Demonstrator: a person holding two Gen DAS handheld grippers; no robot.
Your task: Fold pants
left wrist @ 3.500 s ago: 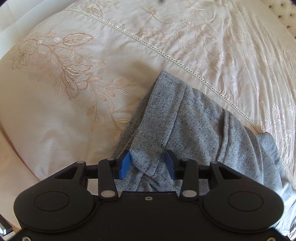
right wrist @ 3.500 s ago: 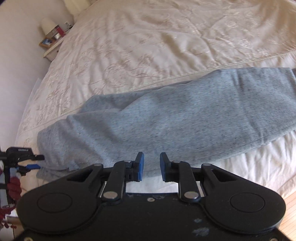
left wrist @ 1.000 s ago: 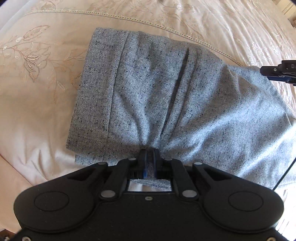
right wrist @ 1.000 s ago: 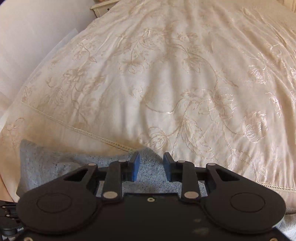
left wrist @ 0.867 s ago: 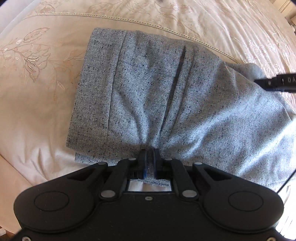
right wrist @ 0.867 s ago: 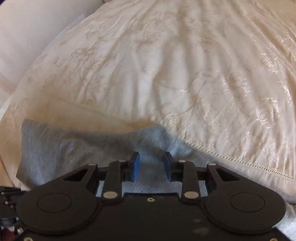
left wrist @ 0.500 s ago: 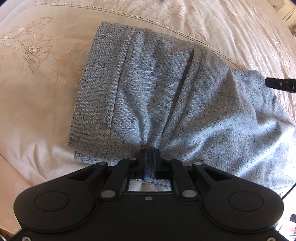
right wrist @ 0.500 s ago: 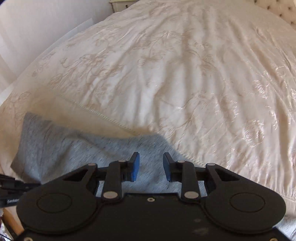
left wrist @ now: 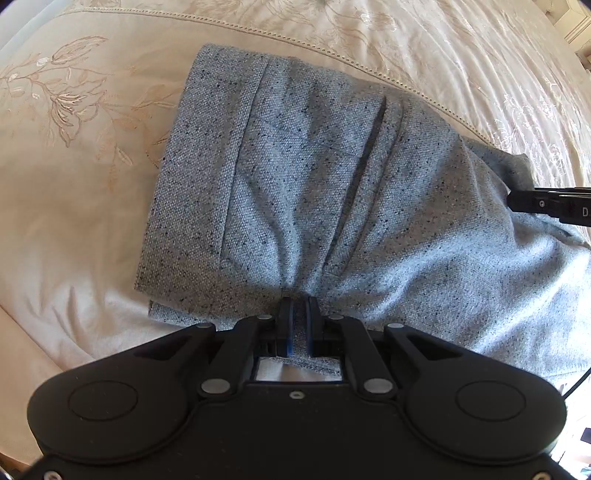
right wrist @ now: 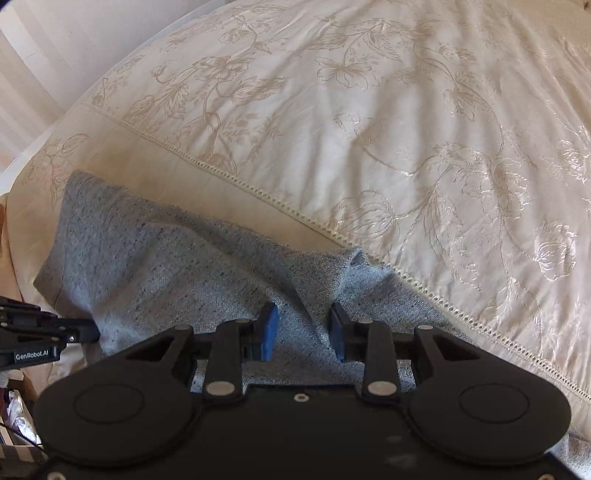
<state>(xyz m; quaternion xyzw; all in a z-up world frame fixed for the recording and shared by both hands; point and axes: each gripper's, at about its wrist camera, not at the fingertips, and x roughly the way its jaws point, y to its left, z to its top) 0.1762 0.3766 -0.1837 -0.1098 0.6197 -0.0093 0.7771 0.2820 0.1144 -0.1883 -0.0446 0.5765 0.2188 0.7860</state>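
The grey speckled pants (left wrist: 314, 177) lie folded over on the cream bedspread, their cuffed end toward the upper left in the left wrist view. My left gripper (left wrist: 298, 317) is shut on the near edge of the pants, with cloth bunched between its blue pads. My right gripper (right wrist: 302, 325) is open, its fingers astride a raised fold of the pants (right wrist: 166, 266) without pinching it. The right gripper's tip shows at the right edge of the left wrist view (left wrist: 546, 203). The left gripper's tip shows at the left edge of the right wrist view (right wrist: 40, 336).
The cream embroidered bedspread (right wrist: 369, 129) spreads beyond the pants, with a lace seam (right wrist: 288, 206) running across it. The bed's edge and a white wall (right wrist: 55, 44) lie to the left. A bedside cabinet corner (left wrist: 576, 22) shows at the top right.
My left gripper stays shut on the pants' edge and has drawn the cloth slightly. My right gripper has come down closer over the fold, still open.
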